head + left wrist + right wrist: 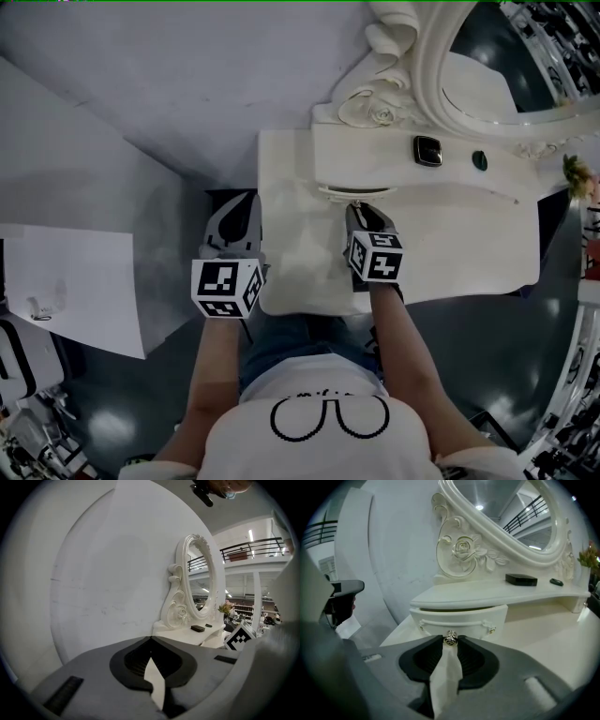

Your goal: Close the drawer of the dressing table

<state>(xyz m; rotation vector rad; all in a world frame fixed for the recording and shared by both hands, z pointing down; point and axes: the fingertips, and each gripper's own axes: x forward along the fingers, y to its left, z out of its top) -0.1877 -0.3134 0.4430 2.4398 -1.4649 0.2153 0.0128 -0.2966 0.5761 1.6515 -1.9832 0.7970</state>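
Observation:
The white dressing table [469,244] carries a raised shelf under its oval mirror [497,56]. A small curved drawer [459,617] under that shelf stands out a little from its front. Its metal knob [450,639] sits between the tips of my right gripper [450,642], whose jaws close on it from both sides. In the head view the right gripper [359,210] reaches over the tabletop to the drawer front [356,193]. My left gripper [239,214] hangs off the table's left edge, shut and empty, its tips [151,641] meeting in front of the grey wall.
A black box [427,150] and a small dark item [480,160] lie on the shelf. Flowers [578,175] stand at the table's right end. A grey wall [187,75] runs behind, and a white board [75,281] lies at the left.

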